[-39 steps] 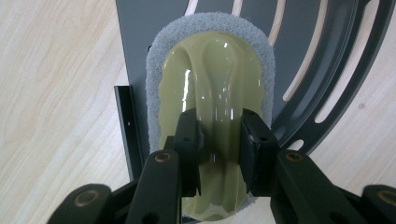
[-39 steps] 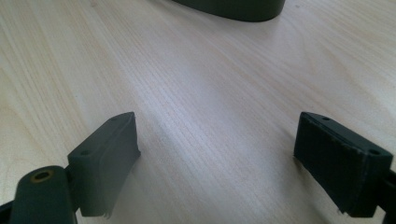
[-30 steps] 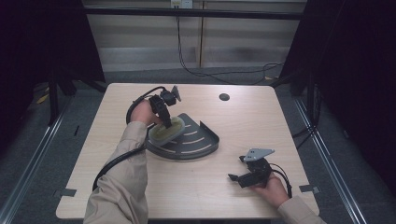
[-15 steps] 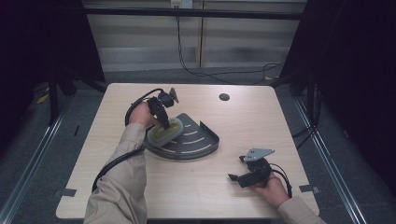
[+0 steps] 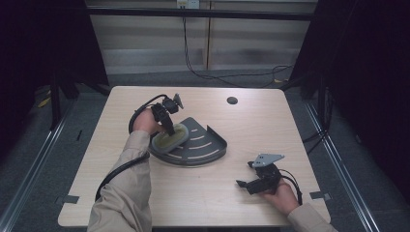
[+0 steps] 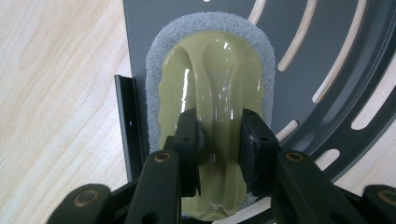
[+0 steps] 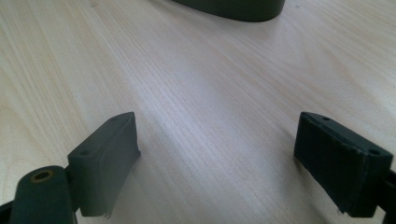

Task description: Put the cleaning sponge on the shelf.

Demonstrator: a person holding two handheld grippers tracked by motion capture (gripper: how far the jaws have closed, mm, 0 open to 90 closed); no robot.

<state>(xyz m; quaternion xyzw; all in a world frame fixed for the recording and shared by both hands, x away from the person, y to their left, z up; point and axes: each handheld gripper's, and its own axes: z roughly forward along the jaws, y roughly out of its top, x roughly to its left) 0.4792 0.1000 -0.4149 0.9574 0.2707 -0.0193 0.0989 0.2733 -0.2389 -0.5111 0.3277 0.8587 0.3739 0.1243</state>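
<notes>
High view first: hardly anything different from a second back. Left gripper [image 5: 169, 128] still parked over the near-left end of the slotted grey tray [image 5: 209, 148], nudged a hair at most. Still pinching the scrubber [image 5: 169, 140], which sits flat on the tray floor, not lifted, same spot as before give or take. Over at the near-right of the table [image 5: 270, 121], well apart from the tray: right gripper [image 5: 245, 175], resting low in the hand and not budged.

Left gripper view next: pressed together on the raised middle ridge of the scrubber's [image 6: 210, 79] glossy green back, one pad either side, no slack to see. Grey scouring pad peeking out all round the green part, lying on the tray [image 6: 327, 46] right by its straight edge, with bare wood beyond.

Right gripper view last: spread wide, nothing but wood grain between the pads, tray's dark rim [image 7: 233, 9] way off at the top.

So, reading it: grip looks settled and holding, and probably just about to scrub or slide along the tray. No sign of the other hand bracing the tray yet, so could skate if pushed hard.
</notes>
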